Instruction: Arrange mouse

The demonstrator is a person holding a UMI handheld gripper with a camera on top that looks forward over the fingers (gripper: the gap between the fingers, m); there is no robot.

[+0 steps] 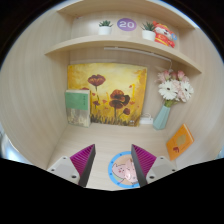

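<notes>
Looked like a cozy home desk nook, done up in light wood with a shelf (110,42) overhead holding little potted plants (105,27). A poppy painting (107,94) leaned against the back wall, and a vase of pink flowers (170,98) stood beside it on the desk (105,150).

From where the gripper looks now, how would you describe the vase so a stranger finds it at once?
Start at the large painting of red poppies on a yellow ground against the back wall of the desk nook. Just right of it stands a slim pale blue vase holding pink and white flowers. An orange card leans beside it; only the vase holds flowers at desk level.
</notes>
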